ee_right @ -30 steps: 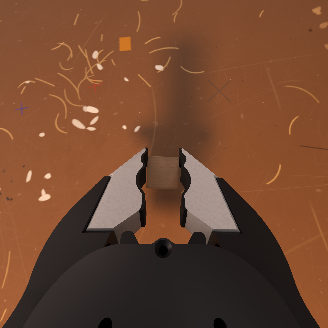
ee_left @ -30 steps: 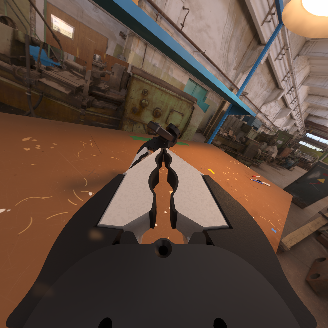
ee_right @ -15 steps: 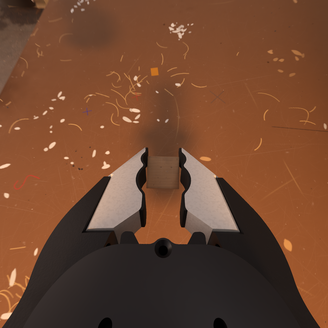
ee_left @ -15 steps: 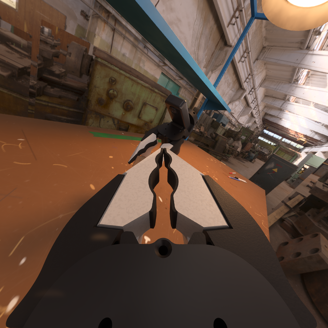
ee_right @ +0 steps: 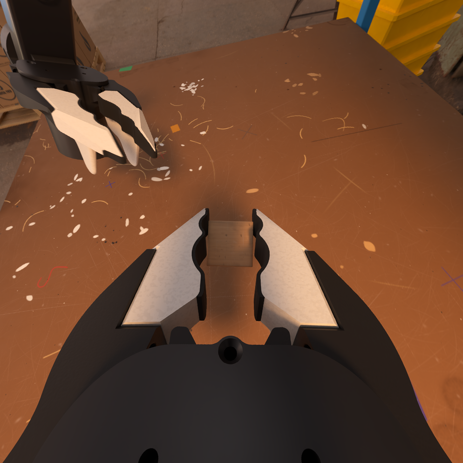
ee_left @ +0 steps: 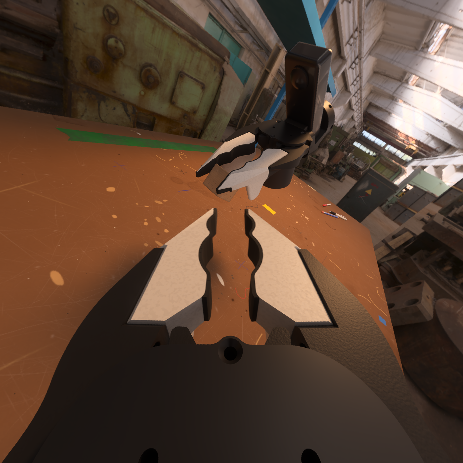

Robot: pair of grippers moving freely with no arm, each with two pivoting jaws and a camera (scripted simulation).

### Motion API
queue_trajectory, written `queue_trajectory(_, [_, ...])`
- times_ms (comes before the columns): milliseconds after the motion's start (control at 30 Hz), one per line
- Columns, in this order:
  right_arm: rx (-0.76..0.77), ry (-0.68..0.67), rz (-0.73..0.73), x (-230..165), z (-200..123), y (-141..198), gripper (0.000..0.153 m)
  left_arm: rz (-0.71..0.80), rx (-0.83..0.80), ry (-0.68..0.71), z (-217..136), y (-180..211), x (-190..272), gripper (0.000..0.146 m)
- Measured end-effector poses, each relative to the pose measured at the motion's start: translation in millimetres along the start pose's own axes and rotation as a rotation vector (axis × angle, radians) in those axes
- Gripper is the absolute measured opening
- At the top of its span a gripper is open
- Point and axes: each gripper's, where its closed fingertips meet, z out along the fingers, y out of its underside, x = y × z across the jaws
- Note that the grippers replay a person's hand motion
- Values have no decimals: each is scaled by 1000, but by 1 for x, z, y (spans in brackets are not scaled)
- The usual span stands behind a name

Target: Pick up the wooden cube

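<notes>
The wooden cube (ee_right: 229, 243), small and light brown, sits clamped between the fingers of my right gripper (ee_right: 230, 213), clear above the brown table (ee_right: 325, 200). In the left wrist view the right gripper (ee_left: 208, 182) hangs just ahead and a little above, tilted down to the left, with the cube (ee_left: 215, 179) in its tips. My left gripper (ee_left: 230, 211) is empty, its fingers a narrow gap apart, low over the table and pointing at the cube. It also shows at the upper left of the right wrist view (ee_right: 139, 155).
Wood shavings and chips (ee_right: 155, 175) lie scattered on the table. Pens (ee_left: 334, 215) lie near its right edge, past a yellow mark (ee_left: 269, 209). Green tape (ee_left: 125, 140) runs along the far edge. Yellow crates (ee_right: 406, 30) and a rusty green machine (ee_left: 140, 75) stand beyond the table.
My right gripper has risen and tilted up with the cube, so more of the table shows. My left gripper's fingers, shut before, now stand slightly apart, and it is closer to the right gripper.
</notes>
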Motion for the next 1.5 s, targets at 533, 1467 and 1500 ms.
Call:
queue_trajectory(533, [113,55,8,5,-33,5,34,98,-52,-155,-100,-12,2,48])
queue_trajectory(1467, [88,-131,-72,-79,-11,23,34,78,-197,104,-9,15,45,47])
queue_trajectory(1500, [88,-133,-65,-82,-8,26,34,64,-194,134,-4,16,49,38])
